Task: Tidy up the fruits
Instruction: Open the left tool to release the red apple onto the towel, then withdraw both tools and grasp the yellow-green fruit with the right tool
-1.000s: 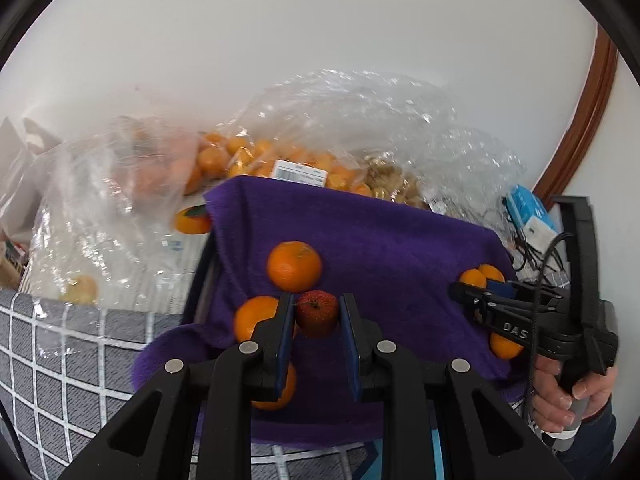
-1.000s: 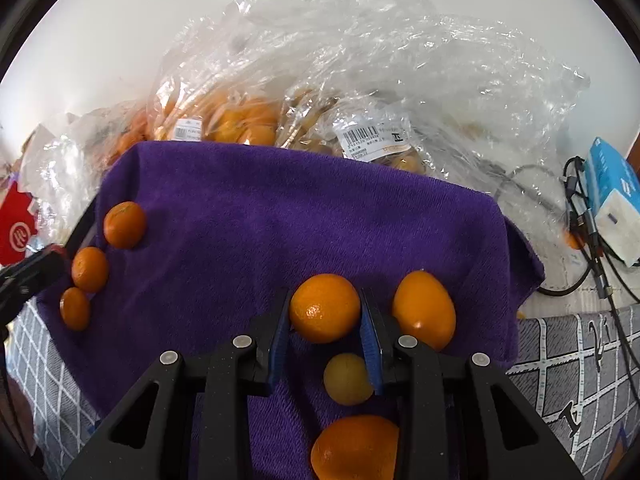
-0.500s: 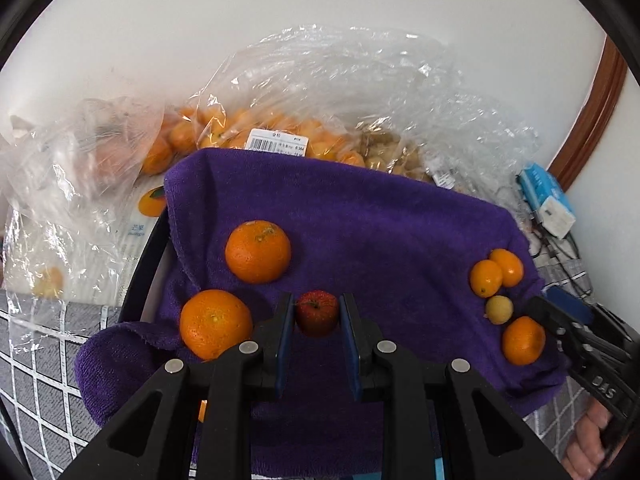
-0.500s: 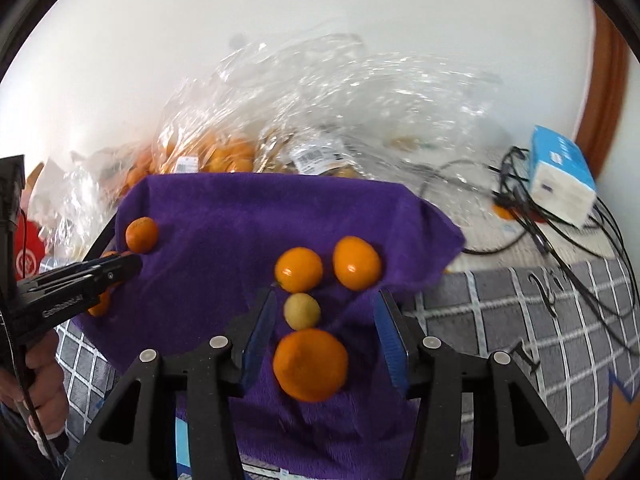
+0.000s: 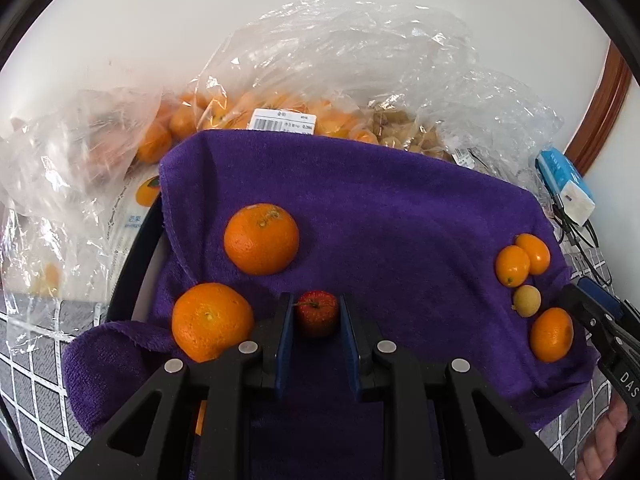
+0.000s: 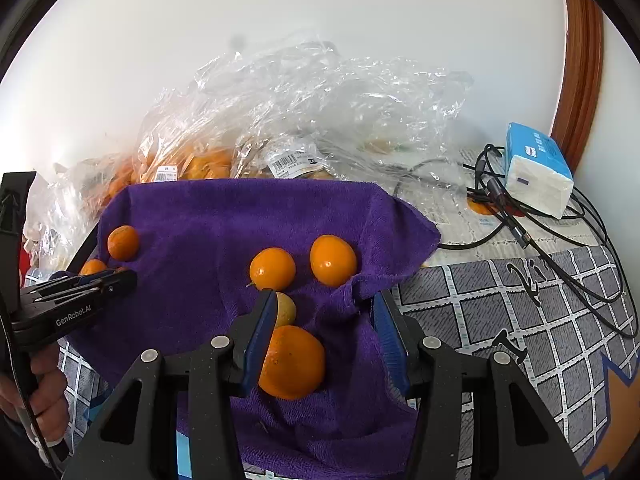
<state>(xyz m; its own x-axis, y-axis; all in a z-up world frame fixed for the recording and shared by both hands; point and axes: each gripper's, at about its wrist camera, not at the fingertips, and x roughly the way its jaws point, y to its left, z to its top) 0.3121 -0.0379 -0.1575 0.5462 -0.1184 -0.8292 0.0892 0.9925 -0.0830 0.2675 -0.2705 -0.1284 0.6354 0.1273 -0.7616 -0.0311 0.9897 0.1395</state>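
Left wrist view: the left gripper (image 5: 316, 316) has its jaws clamped on a small red fruit (image 5: 317, 313), blue pads pressing both sides, stem pointing left. The fruit sits low over the near part of the purple towel (image 5: 400, 216). Two large oranges lie on the towel's left side: the far large orange (image 5: 261, 239) just beyond the gripper, the near large orange (image 5: 212, 322) beside the left finger at the towel's folded edge. On the towel's right side, a cluster: two small oranges touching each other (image 5: 522, 259), a pale yellow fruit (image 5: 527, 300) just below them, and a single small orange (image 5: 551, 334) nearer the edge. The right gripper (image 5: 592, 312) enters from the right, next to that cluster. Clear plastic bags (image 5: 320, 80) holding more oranges lie behind the towel against a white wall.

Right wrist view: the right gripper (image 6: 324, 334) has its jaws apart, clamping nothing. The single small orange (image 6: 291, 362) lies between the fingers, against the left pad; the right pad is clear of it. The pale yellow fruit (image 6: 286, 308) is partly hidden behind the left fingertip. The two small oranges (image 6: 302, 266) lie just beyond. At left the left gripper (image 6: 100, 284) shows, its grip on the red fruit not visible from here. A tissue pack (image 6: 536, 172) and black cables (image 6: 540, 232) lie to the right, on the checked tablecloth (image 6: 520, 320).
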